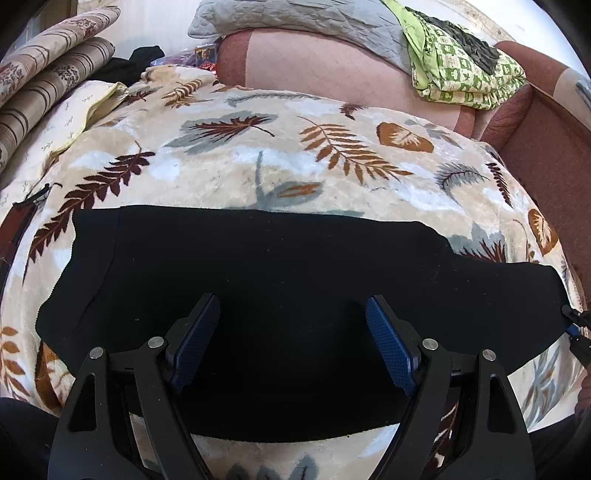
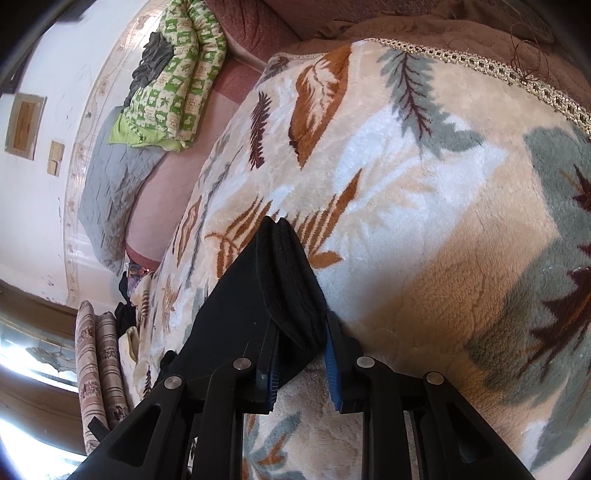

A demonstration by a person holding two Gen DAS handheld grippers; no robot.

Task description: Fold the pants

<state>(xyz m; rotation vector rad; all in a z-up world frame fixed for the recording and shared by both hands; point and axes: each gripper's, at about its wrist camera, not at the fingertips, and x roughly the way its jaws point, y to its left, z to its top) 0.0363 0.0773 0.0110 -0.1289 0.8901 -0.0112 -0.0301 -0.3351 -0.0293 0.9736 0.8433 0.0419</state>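
Observation:
Black pants [image 1: 280, 266] lie spread flat across a leaf-patterned blanket [image 1: 236, 158]. My left gripper [image 1: 291, 299] hovers over their middle, open, its blue pads [image 1: 391, 347] wide apart with nothing between them. In the right wrist view my right gripper [image 2: 301, 332] is shut on a folded, thick edge of the pants [image 2: 291, 280], and the cloth trails away to the lower left. The right gripper's tip [image 1: 576, 325] also shows at the far right edge of the left wrist view, at the pants' right end.
A green patterned quilt [image 1: 465, 74] and a grey quilted cover [image 1: 295, 18] lie on the pink sofa back [image 1: 325, 70] behind. Striped rolled cushions [image 1: 44, 74] and a dark garment [image 1: 136, 62] sit at the back left. The blanket's braided edge [image 2: 480, 66] runs along the right.

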